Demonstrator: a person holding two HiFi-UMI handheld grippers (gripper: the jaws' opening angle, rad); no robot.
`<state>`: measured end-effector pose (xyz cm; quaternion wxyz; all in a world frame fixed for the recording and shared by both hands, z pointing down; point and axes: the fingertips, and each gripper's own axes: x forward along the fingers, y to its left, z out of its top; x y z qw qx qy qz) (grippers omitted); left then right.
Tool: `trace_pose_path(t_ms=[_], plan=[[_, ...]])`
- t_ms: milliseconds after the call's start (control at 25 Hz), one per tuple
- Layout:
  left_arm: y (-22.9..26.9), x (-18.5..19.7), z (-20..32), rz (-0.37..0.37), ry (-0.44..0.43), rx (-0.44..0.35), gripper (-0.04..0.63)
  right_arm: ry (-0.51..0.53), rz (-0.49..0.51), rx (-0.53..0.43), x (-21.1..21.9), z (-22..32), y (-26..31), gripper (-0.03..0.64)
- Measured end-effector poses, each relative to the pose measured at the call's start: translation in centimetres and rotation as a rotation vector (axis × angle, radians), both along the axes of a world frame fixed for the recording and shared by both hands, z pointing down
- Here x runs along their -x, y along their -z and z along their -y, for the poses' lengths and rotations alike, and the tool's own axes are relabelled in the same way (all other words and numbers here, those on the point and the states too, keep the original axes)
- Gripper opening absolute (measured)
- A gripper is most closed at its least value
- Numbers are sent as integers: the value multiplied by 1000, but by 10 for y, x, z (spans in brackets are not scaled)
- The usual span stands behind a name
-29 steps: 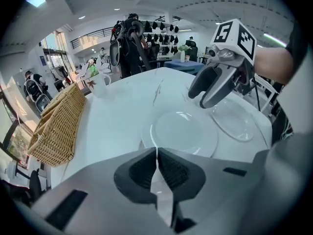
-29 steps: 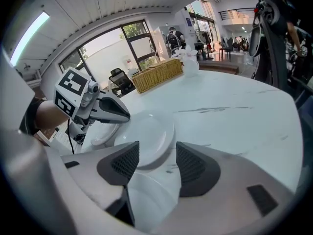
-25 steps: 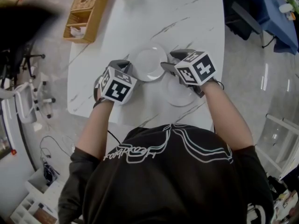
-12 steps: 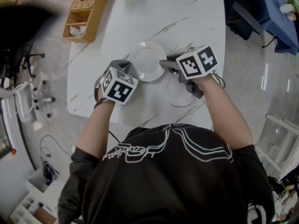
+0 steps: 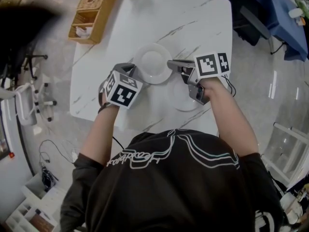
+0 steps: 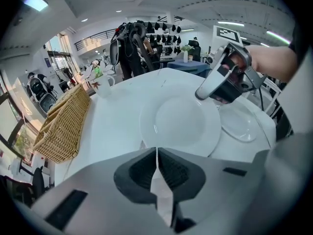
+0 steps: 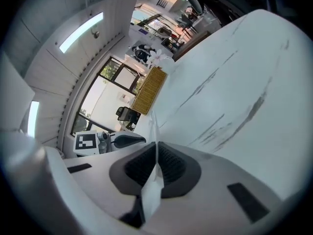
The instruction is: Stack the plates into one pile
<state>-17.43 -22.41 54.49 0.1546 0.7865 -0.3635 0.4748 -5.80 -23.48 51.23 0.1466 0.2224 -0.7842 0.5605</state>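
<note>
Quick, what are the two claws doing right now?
Left claw: closed on the large plate's rim.
Right claw: just closed on the same plate's opposite rim.

L hand-held gripper (image 5: 131,69) on plate (image 5: 153,63) L rim; R hand-held gripper (image 5: 172,65) jaws just closed on R rim; 2nd plate (image 5: 181,102) beside.

Both bare forearms reach forward, with the claws facing each other. The left claw (image 5: 133,70) points steeply down, its jaws closed on the plate (image 5: 152,63) rim. The right claw (image 5: 170,64) is rolled sideways; its jaws have just been closing and now pinch the opposite rim.
</note>
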Motion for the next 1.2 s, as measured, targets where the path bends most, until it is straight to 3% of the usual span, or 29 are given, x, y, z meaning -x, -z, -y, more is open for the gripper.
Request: trace_pose_path(t_ms=[360,480,680,840,960,1200], plan=[[33,4,-13,-58,97,-72,32,-156,143,31,-23,2,17,37],[49,-1,-21,-122,134,-92,32,-173,157,11,-36,-2,29,37],[70,-12,-32,-294,228,-96,32,-196,180,-11,-61,-12,51,37],[77,-21,-45,-355,272,-82,32,-213,190,-21,-84,-24,61,37],[80,-32,-54,-373,277,-89,32,-219,205,-23,-97,-35,62,37],[75,-51,-74,-342,251,-82,32,-223,213,15,-120,-68,50,37]])
